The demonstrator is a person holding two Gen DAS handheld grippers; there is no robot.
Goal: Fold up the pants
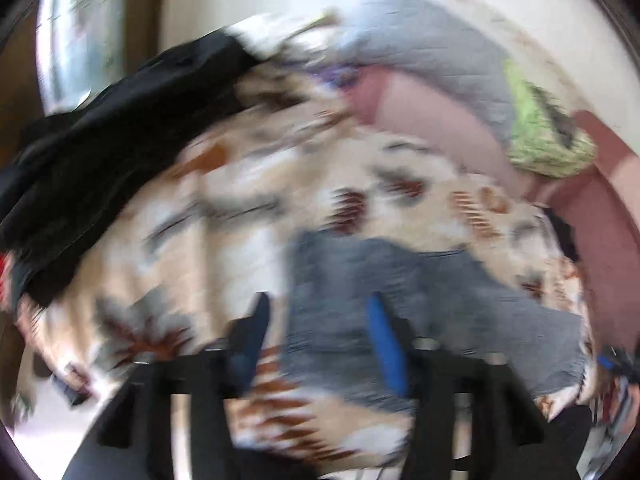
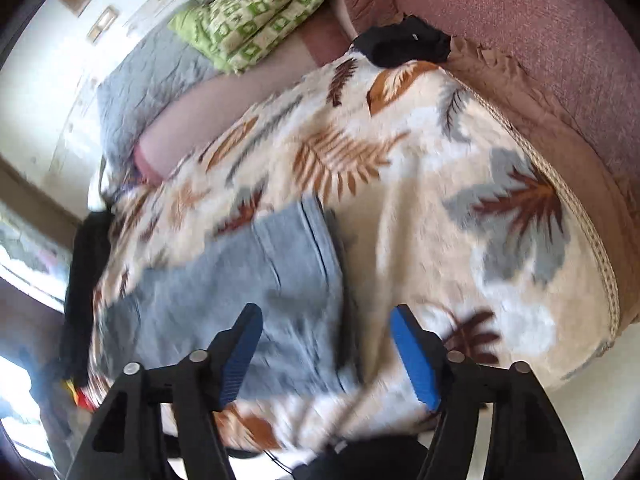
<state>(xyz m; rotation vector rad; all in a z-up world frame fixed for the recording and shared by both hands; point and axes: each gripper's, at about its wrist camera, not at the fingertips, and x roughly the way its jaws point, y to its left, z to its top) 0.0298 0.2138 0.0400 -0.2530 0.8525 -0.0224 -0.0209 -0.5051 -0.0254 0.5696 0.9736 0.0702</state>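
Left wrist view, blurred: left gripper, fingers spread, nothing held; grey pants flat on leaf-print blanket, partly folded by the look of it; risk: fingers snag blanket pile with the cloth; black garment crowds the left.

Right wrist view: right gripper, fingers spread, empty, above the pants' right edge; blanket's braided border near; open blanket to the right.
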